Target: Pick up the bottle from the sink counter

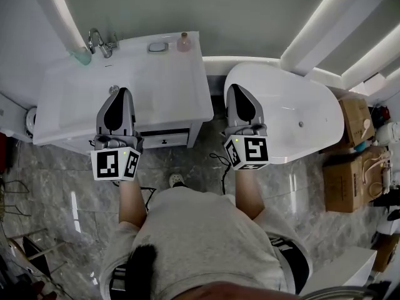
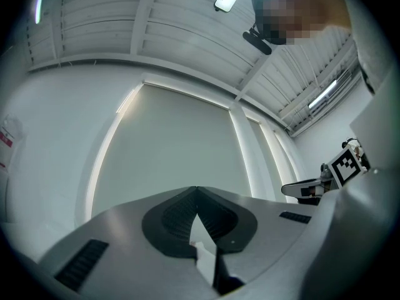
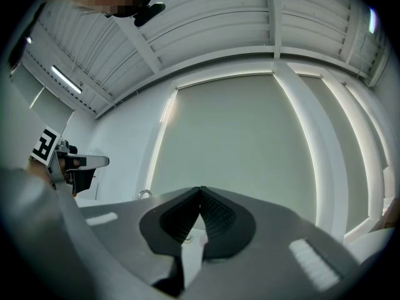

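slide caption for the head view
Jaws shut, left gripper and right gripper short of bottle on sink counter

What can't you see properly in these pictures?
- Bottle: head view, too small to show its cap or contents.
- Sink counter: left gripper view, hidden behind the shut left tool, whose own body fills the bottom.
- Things beside the cardboard boxes: head view, dark, tiny, cut off at the right edge.
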The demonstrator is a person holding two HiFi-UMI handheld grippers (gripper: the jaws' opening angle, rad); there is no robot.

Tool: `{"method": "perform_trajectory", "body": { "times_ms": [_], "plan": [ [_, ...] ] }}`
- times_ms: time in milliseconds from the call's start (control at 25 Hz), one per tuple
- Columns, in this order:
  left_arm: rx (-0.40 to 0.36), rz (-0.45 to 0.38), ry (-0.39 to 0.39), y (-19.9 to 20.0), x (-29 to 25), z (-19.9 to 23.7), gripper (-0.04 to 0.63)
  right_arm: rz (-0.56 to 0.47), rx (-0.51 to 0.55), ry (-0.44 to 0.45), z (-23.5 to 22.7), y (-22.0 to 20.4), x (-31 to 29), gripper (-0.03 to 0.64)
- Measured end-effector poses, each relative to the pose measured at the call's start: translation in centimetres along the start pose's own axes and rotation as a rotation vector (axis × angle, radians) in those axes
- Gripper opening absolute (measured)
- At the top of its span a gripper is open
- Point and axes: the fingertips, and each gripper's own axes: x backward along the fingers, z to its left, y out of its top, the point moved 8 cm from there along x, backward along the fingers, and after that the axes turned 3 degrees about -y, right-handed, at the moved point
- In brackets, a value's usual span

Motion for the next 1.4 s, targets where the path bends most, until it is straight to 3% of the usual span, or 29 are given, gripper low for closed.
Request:
{"method": "perform_trajectory", "body": {
  "times_ms": [680, 1000, 1400],
  "plan": [
    [0.038, 0.023, -0.068, -3.6, -6.2, 6.3, 0.008, 0.02, 0.028, -0.05, 1.7, -2.2, -7.2, 0.011],
    [0.065, 0.053, -0.096, -5.5, -9.3, 6.4, 0.008, 0.059, 0.031, -0.079, 0.1, -3.4, -8.5, 0.011],
    [0.047, 0.037, -0.065, -6.2, -15.2, 6.8, 0.008, 0.031, 0.025, -0.032, -3.3, -3.7, -14.7, 0.011]
  ]
}}
